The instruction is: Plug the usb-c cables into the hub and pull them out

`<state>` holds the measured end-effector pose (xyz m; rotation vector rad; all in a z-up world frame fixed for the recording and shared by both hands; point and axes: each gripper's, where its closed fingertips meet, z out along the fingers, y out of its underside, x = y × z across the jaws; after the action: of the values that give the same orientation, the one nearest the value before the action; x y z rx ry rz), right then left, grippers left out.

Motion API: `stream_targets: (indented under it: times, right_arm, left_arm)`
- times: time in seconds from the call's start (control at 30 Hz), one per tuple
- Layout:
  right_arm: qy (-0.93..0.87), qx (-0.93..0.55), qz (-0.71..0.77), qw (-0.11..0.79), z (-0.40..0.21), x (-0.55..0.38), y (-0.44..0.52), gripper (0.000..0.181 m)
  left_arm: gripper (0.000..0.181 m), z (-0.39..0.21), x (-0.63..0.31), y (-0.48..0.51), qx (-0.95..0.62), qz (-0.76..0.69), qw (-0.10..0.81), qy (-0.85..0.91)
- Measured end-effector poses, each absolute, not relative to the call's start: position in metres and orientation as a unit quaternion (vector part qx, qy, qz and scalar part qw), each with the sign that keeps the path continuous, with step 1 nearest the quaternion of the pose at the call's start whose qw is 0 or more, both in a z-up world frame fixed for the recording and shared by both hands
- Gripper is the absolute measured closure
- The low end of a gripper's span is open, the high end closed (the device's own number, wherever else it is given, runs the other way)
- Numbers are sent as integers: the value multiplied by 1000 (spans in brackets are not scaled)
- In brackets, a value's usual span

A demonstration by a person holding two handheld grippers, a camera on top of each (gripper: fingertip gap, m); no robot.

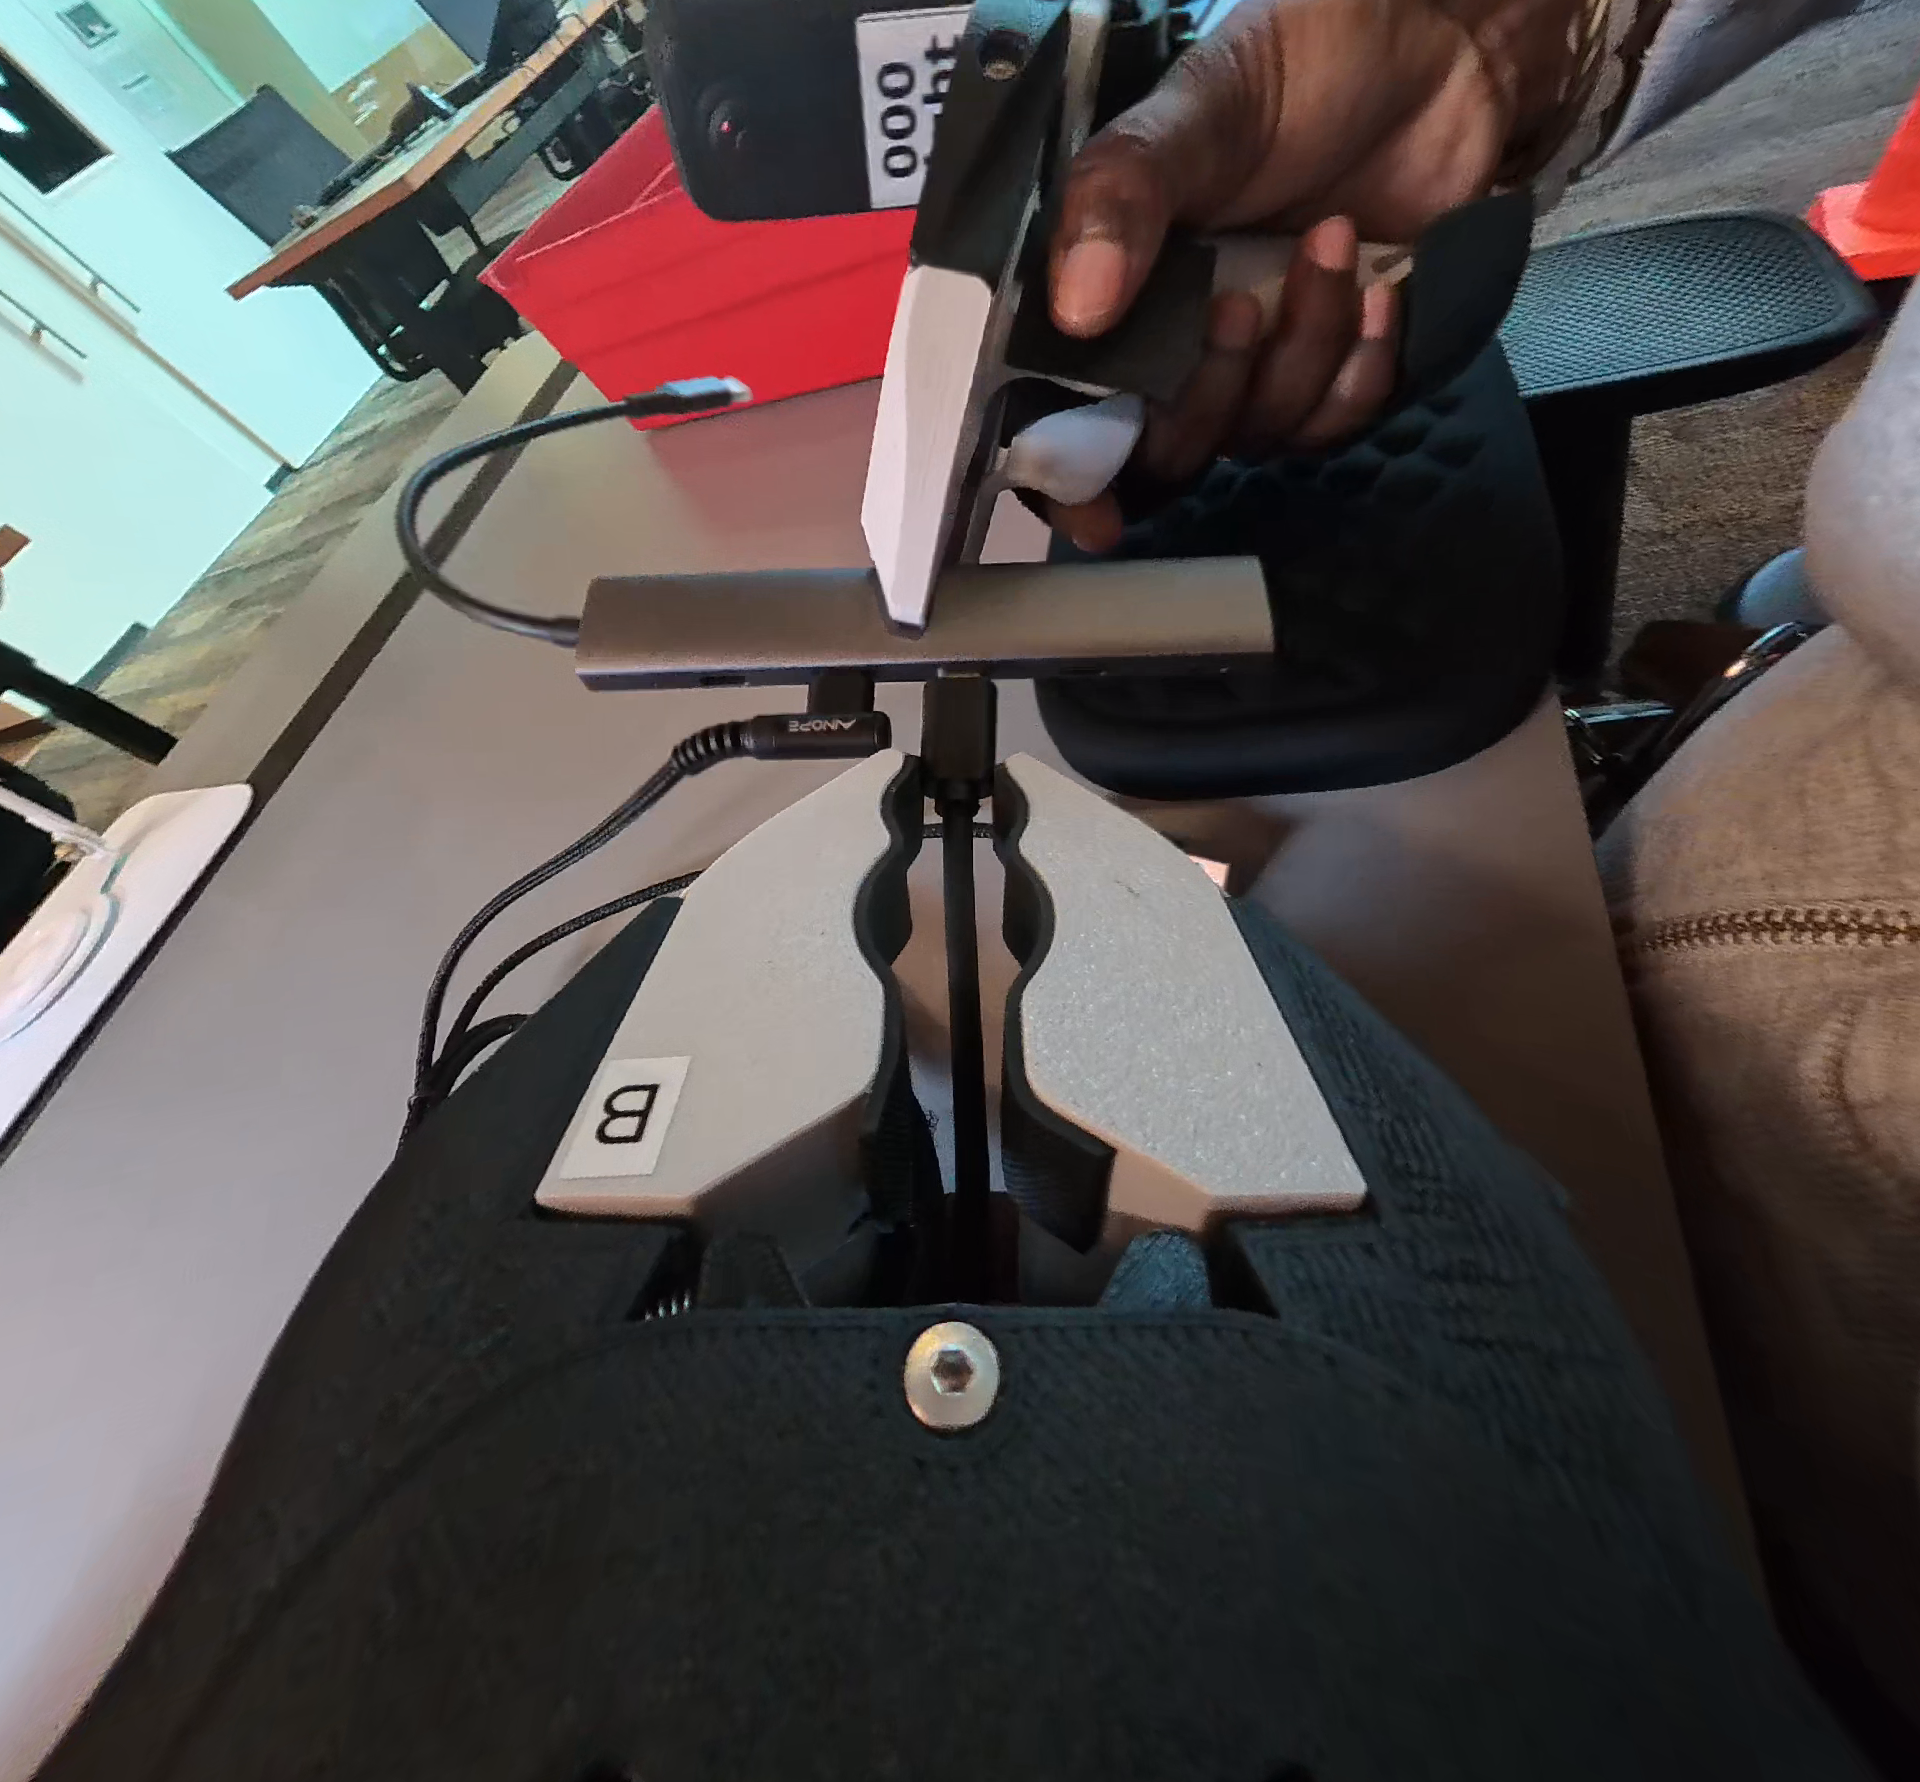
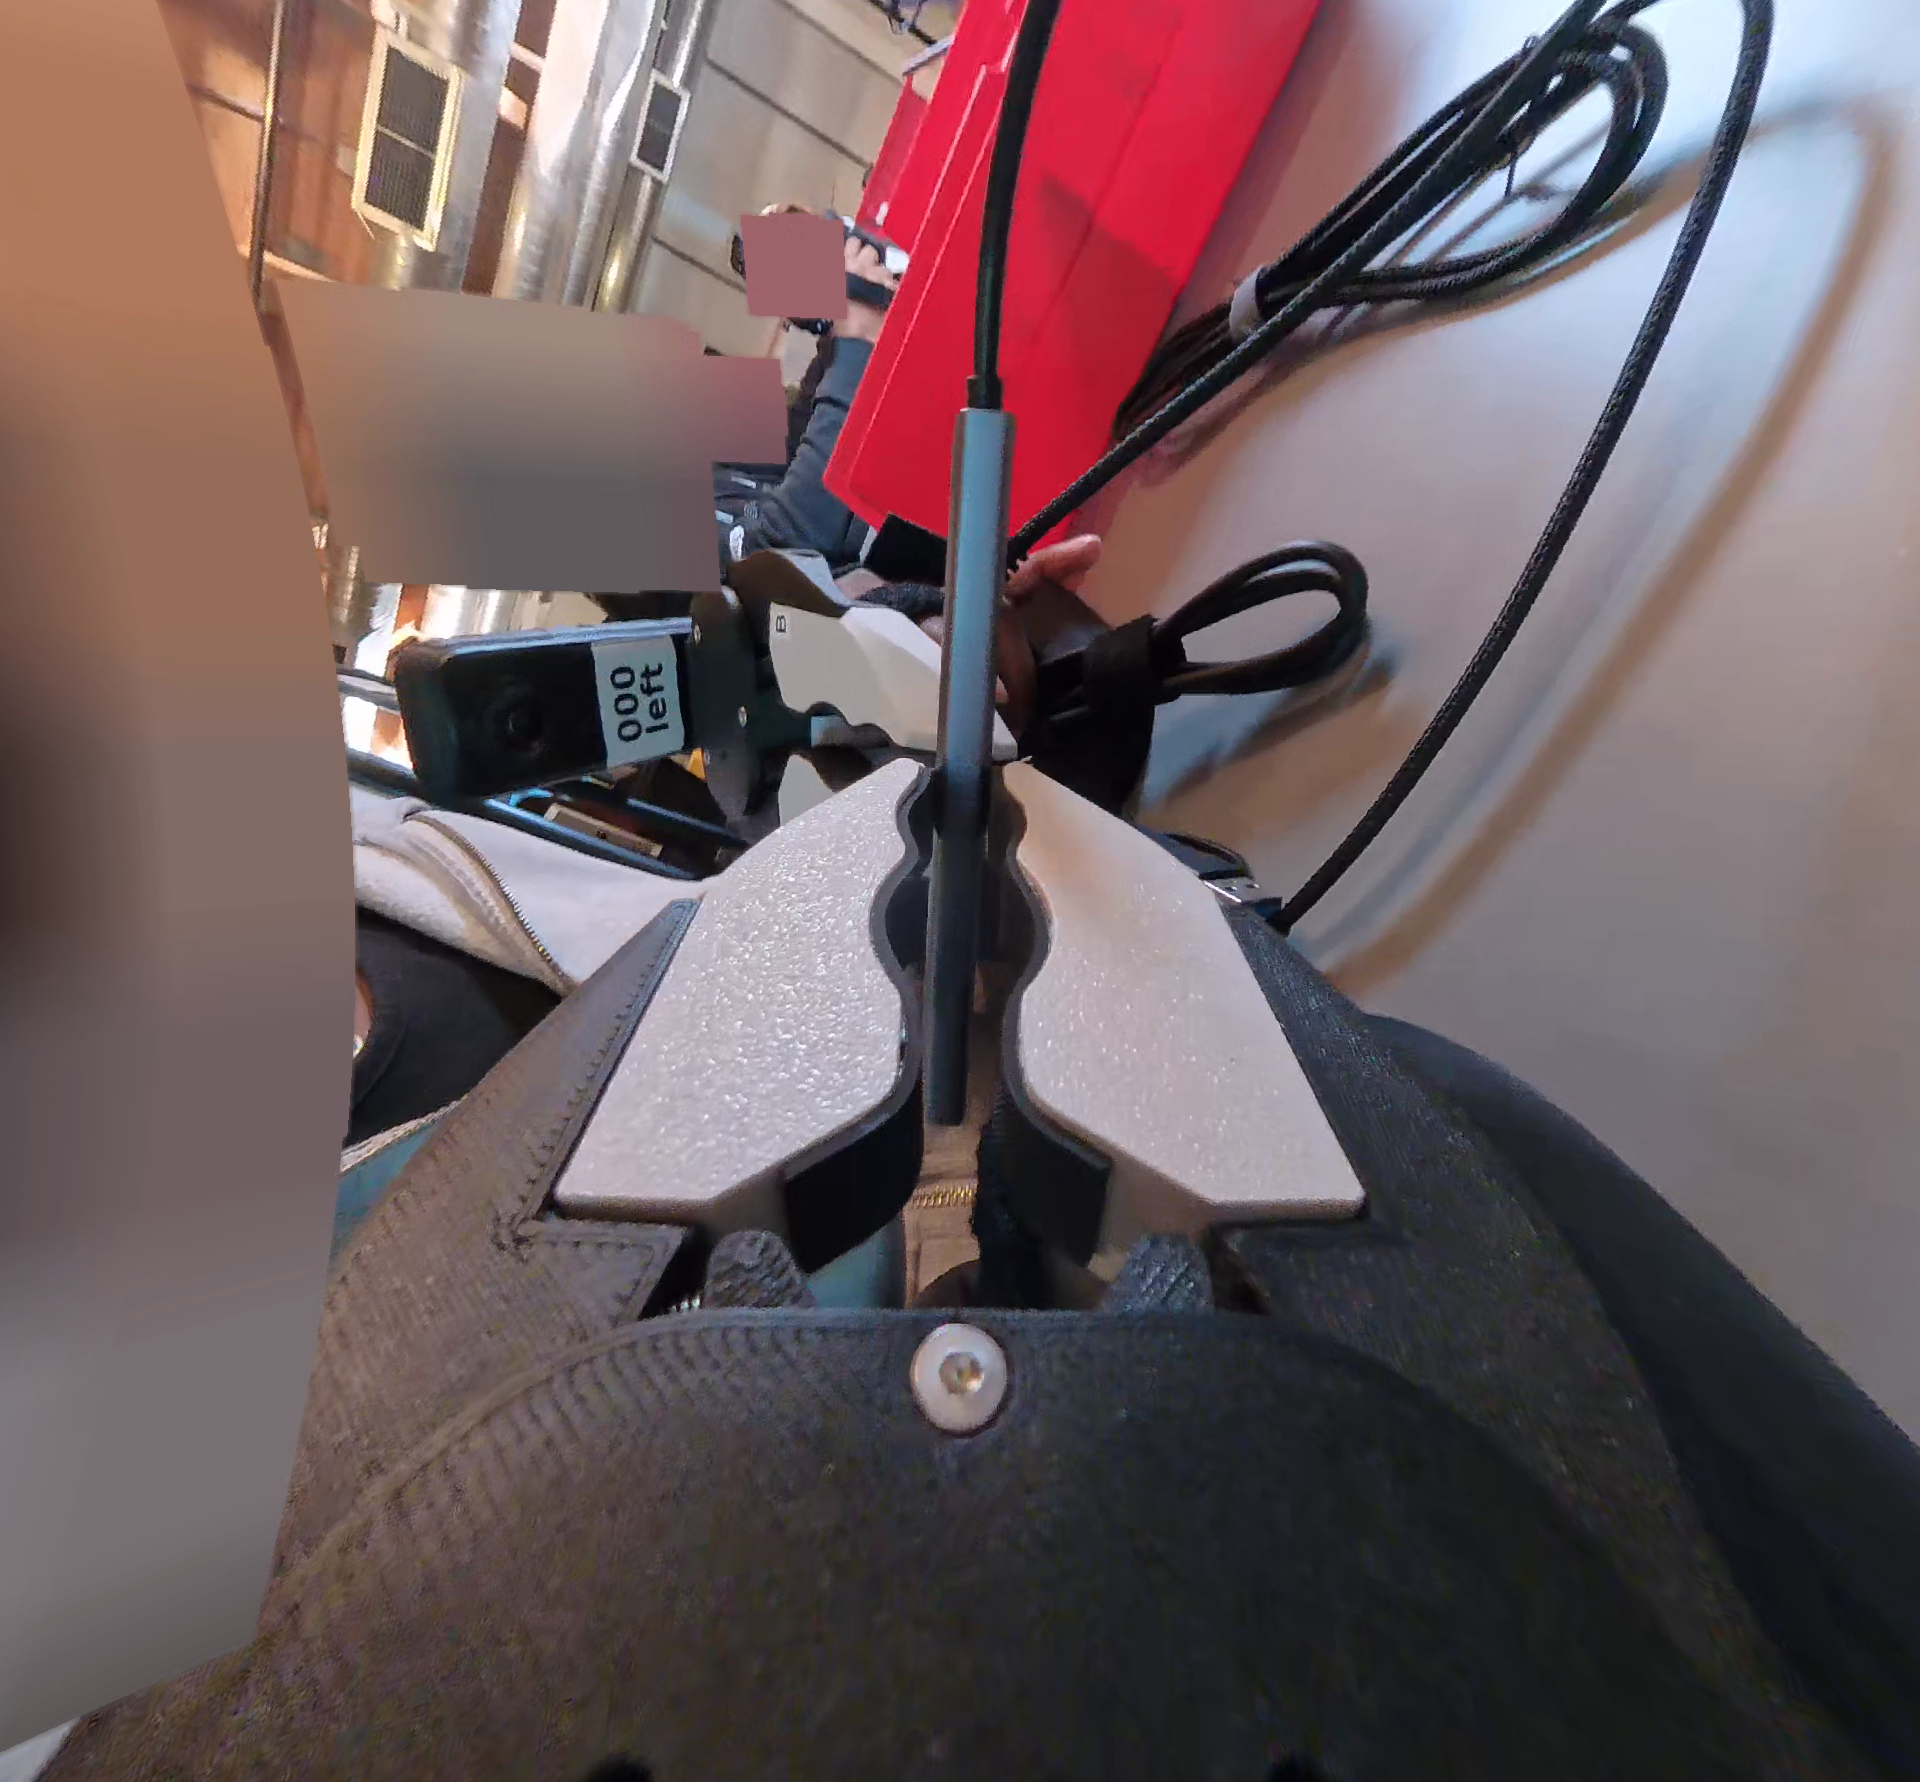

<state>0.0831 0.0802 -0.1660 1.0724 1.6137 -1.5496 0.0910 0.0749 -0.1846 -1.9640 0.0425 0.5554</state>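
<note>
1. Clamping the grey hub [image 2: 971, 652] edge-on, our right gripper [image 2: 961, 797] has both fingers pressed on its flat faces; the hub runs straight ahead between the tips, its own black lead [image 2: 1003, 174] leaving the far end.
2. Seen from our left wrist, that same hub [image 1: 1091, 605] lies crosswise just ahead of our left gripper [image 1: 958, 776], raised clear of the table [image 1: 312, 1161]; the right gripper [image 1: 914, 579] comes down on it from above, held by a hand [image 1: 1299, 174].
3. Our left fingers are closed on the black usb-c cable [image 1: 964, 984] just behind its plug [image 1: 958, 719]; the plug's tip meets the hub's near edge, though we cannot tell how deep it sits.
4. Just left of our left fingertips, an angled plug [image 1: 821, 730] on a braided cable [image 1: 540, 891] sits in the same edge of the hub.
5. Beyond the hub stands a red bin [image 1: 707, 278]; right of it is a black chair [image 1: 1403, 589].
6. From our right wrist, bundled black cables [image 2: 1455, 205] lie on the table [image 2: 1662, 693] to the right of the fingers, beside the red bin [image 2: 1091, 174].
</note>
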Motion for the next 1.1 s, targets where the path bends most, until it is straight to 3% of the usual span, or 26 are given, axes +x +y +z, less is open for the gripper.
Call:
stream_targets:
  times: [0.73,0.8,0.9,1.1]
  right_arm:
    - [575,411,-640,301,-163,76,74,172]
    - [578,392,-660,278,-153,73,76,172]
    - [581,370,-687,232,-131,60,85,172]
    - [582,324,-728,166,-87,39,99,172]
  left_arm:
    - [168,-182,85,73,-813,226,536,-6]
    - [165,-170,84,72,-790,229,569,-4]
    - [133,-126,77,57,-684,299,665,-19]
    - [125,-69,72,4,-500,317,800,-104]
